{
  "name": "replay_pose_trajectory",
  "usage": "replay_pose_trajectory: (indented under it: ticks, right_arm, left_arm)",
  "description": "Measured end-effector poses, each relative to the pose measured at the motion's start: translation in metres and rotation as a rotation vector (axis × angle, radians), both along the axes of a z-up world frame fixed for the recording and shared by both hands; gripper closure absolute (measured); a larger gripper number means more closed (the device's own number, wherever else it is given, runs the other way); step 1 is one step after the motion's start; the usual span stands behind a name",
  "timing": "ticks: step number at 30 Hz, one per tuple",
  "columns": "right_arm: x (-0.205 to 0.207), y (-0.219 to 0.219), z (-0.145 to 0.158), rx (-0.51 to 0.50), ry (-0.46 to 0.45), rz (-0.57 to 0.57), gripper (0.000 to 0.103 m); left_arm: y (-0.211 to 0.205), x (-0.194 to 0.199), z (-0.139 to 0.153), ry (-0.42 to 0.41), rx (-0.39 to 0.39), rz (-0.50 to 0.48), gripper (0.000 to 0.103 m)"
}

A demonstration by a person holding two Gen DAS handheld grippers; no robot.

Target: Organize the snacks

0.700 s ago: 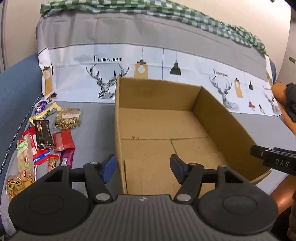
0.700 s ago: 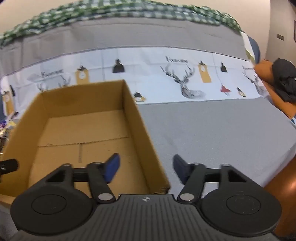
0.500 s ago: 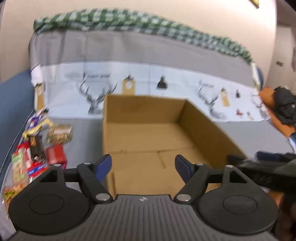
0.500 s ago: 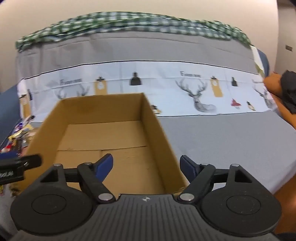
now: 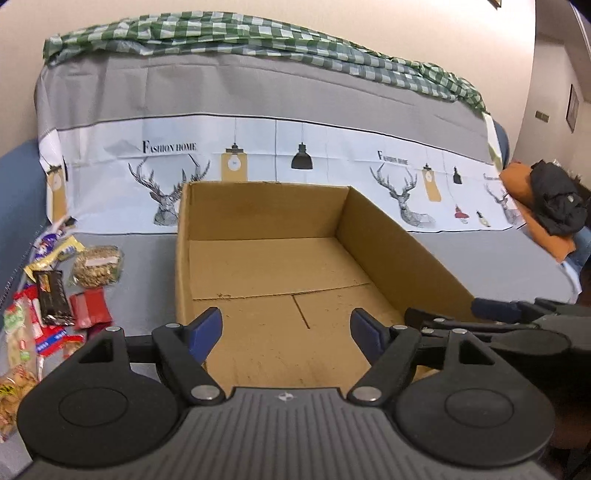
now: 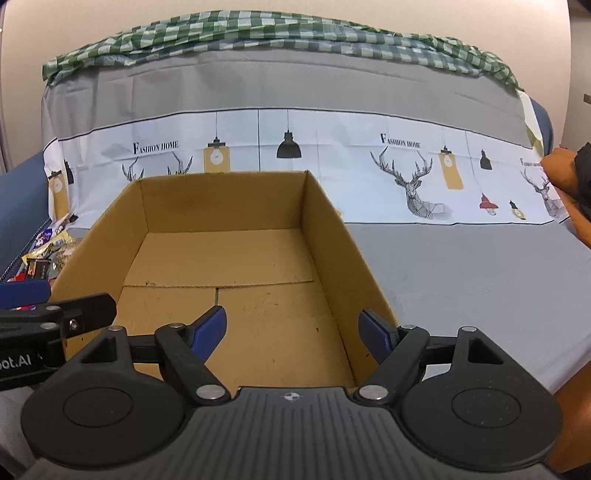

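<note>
Both hand-held grippers have pulled back and risen since the earlier frames, so each camera now looks squarely into the cardboard box instead of straddling one of its side walls. The left hand-held gripper hovers over the box's near edge with its blue-padded fingers spread wide and nothing between them. The right hand-held gripper sits beside it, also released and empty, its fingers framing the near right part of the box.

The box stands open-topped on a sofa seat covered by a grey sheet, with a deer-and-lamp printed cloth hanging behind and a green checked cloth along the top of the backrest. Its floor is bare; no snack is inside yet. It sits mid-seat, probably so either hand can reach it.

The snacks lie in a loose heap on the seat to the left of the box, close to its left wall but not touching it. Among them are a dark bar wrapper, a red packet and a clear bag of nuts or grains. Being on the left, the heap suits the left gripper, which appears ready to swing over for a first pick.

An orange cushion with a black garment rests at far right.
</note>
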State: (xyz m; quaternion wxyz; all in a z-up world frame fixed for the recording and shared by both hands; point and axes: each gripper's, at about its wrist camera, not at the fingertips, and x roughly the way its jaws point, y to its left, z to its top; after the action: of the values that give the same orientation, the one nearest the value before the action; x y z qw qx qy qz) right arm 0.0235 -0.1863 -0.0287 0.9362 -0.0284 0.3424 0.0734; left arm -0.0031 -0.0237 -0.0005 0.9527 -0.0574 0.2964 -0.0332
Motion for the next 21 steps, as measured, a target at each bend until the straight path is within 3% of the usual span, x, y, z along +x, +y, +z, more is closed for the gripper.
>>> replay_pose_trajectory:
  ticks: [9,15,18,21]
  right_arm:
    - [0.0026,-0.0005,-0.0064,0.007,0.031,-0.005,0.023]
    - [0.0023,0.0028,-0.0086,-0.015,-0.01,-0.007,0.027]
    - [0.0007,0.0041,-0.0098,0.002,-0.018,0.015,0.037]
    - [0.0,0.0073,-0.0103,0.021,-0.019,0.032,0.05]
  left_arm:
    - [-0.0004,0.0017,-0.0033,0.028,-0.03,-0.048,0.022]
    - [0.0039,0.0022,-0.0055,0.04,-0.041,-0.035,0.025]
    - [0.0056,0.0023,-0.0043,0.046,-0.055,-0.041,0.038]
    - [0.0075,0.0012,-0.0025,0.045,-0.051,-0.047,0.068]
